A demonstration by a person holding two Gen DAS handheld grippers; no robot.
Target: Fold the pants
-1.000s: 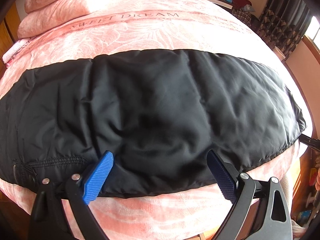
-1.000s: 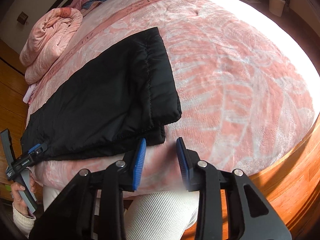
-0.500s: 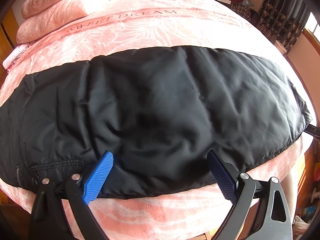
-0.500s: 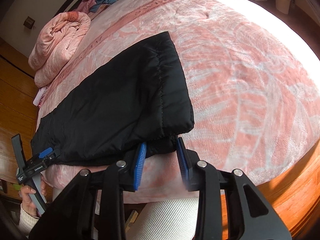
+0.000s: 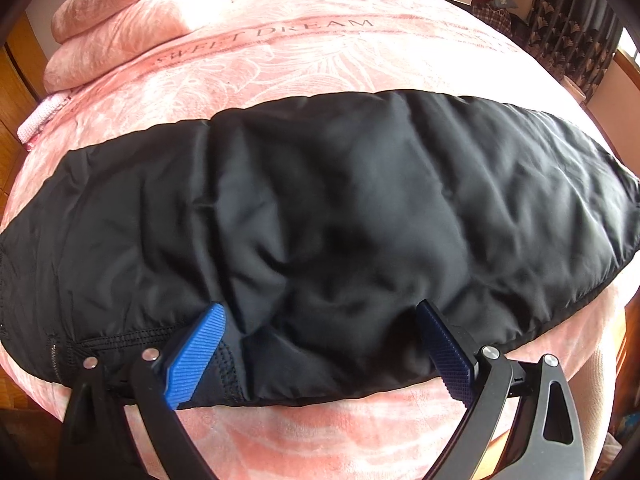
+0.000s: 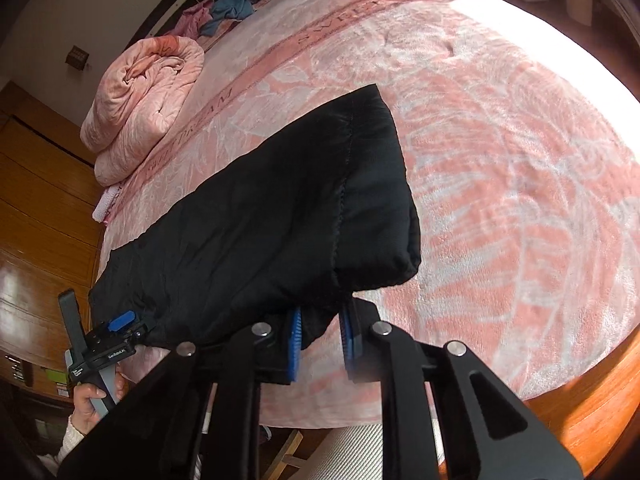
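Black padded pants (image 5: 340,220) lie folded lengthwise across the near part of a pink bed. My left gripper (image 5: 320,354) is open, its blue pads straddling the near edge of the pants close to the waistband seam. In the right wrist view the pants (image 6: 280,216) run from the left toward the hem end. My right gripper (image 6: 322,340) has its blue pads on either side of the lower hem corner, with a gap still showing. The left gripper (image 6: 120,326) shows there at the waist end, held by a hand.
A pink blanket printed "SWEET DREAM" (image 5: 312,28) covers the bed. A rolled pink quilt (image 6: 140,104) lies at the head. Loose clothes (image 6: 224,12) sit at the far edge. A wooden bed frame (image 6: 580,400) runs along the near right. Wooden wardrobe panels (image 6: 36,208) stand left.
My right gripper has moved forward until its pads reach around the hem corner. My left gripper has pushed in over the near edge of the pants.
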